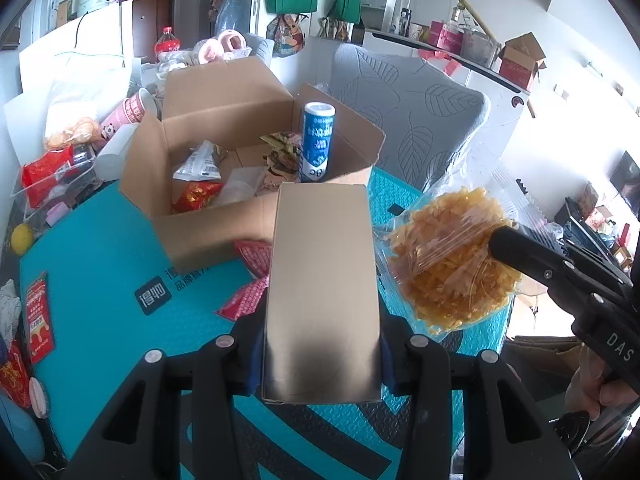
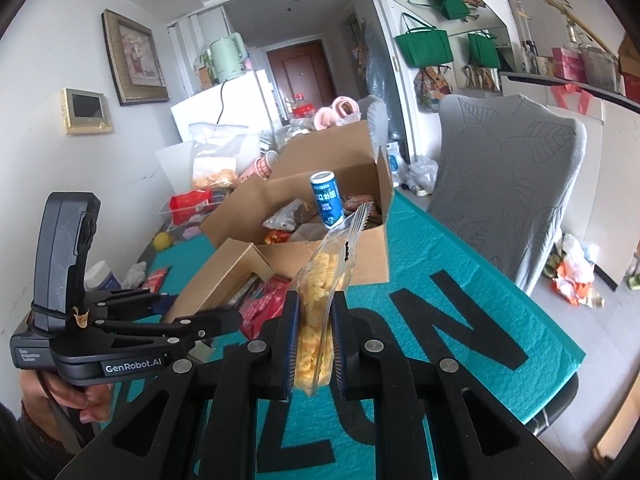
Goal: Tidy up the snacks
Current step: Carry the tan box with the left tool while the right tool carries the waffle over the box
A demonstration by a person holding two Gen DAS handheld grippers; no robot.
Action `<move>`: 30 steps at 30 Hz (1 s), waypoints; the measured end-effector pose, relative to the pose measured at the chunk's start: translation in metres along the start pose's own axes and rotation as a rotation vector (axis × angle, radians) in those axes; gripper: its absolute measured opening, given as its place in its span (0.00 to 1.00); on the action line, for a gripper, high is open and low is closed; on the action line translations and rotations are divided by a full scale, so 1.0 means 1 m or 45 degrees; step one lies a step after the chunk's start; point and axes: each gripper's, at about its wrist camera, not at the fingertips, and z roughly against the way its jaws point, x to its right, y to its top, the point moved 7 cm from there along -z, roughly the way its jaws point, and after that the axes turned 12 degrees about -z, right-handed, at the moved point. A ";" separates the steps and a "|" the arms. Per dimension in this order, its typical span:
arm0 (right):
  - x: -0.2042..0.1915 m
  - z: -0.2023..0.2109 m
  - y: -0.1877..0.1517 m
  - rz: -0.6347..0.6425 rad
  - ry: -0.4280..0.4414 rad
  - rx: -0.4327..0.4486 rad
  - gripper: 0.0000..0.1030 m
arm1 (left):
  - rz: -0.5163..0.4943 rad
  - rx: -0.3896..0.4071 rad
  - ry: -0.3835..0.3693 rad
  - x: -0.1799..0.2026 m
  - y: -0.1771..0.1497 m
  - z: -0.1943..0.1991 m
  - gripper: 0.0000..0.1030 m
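Left gripper [image 1: 320, 344] clamped on tan box [image 1: 322, 280], held above teal mat [image 1: 100, 264]. Right gripper [image 2: 314, 344] pinching chip bag [image 2: 320, 304], at 3 o'clock of box. Open carton [image 1: 208, 236] at 12 o'clock, can [image 1: 317, 142] upright inside.

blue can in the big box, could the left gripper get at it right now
Probably not as things stand. The left gripper is shut on a small cardboard box, so its fingers are full. The blue can stands upright in the open carton, uncovered from above.
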 end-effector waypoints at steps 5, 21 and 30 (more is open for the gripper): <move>-0.017 0.004 0.017 0.055 0.039 0.041 0.15 | 0.006 0.059 0.012 -0.008 0.015 0.013 0.42; -0.062 -0.008 0.077 0.196 0.121 0.165 0.15 | 0.032 0.244 0.076 -0.052 0.079 0.025 0.42; -0.073 -0.032 0.118 0.245 0.133 0.217 0.15 | 0.004 0.327 0.117 -0.080 0.123 0.017 0.42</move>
